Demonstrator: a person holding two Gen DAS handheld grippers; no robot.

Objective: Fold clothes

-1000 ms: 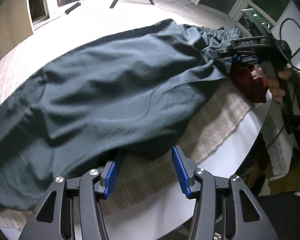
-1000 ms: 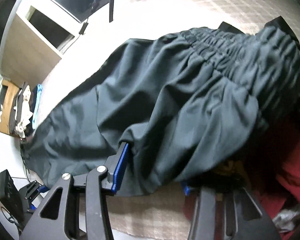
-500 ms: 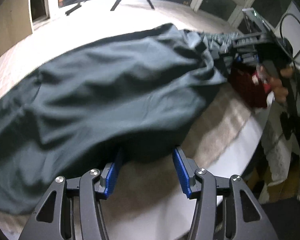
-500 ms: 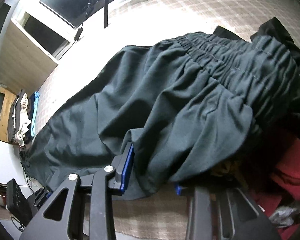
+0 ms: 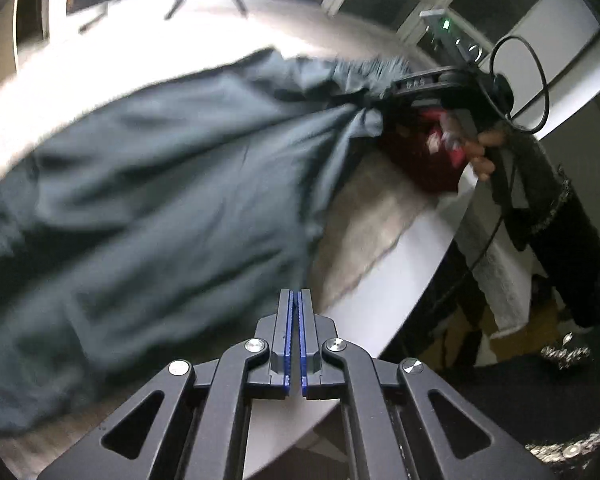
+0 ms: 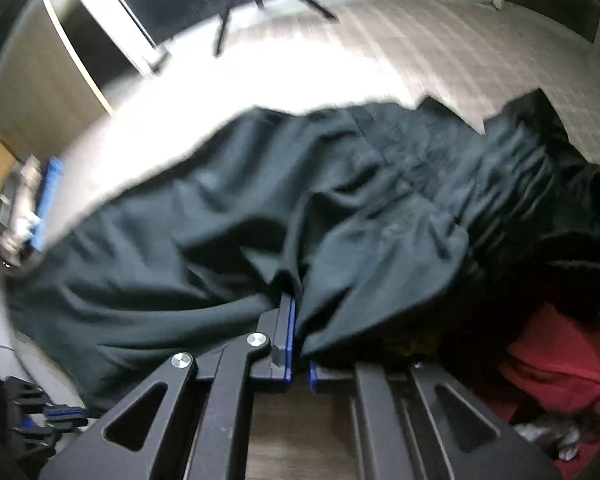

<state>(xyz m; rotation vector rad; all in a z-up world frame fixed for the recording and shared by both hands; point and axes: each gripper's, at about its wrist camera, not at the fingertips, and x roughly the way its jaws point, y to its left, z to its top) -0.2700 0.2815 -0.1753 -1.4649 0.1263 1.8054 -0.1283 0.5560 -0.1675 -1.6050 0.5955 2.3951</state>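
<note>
Left wrist view: rides the left gripper [image 5: 295, 296], looks steeply down, close over the bed's near edge [image 5: 384, 304]. Right wrist view: same steep, close look, further along that edge. Both share the dark garment [image 5: 148, 200] [image 6: 228, 240]; left also shows the right gripper [image 5: 374, 110].

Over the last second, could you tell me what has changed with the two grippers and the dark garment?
Both grippers have just closed. The right gripper now pinches the near edge of the dark garment, which bunches toward it. The left gripper shut at the garment's near hem; whether it caught cloth is unclear. The garment remains spread on the checked cover, the red cloth beside it.
</note>
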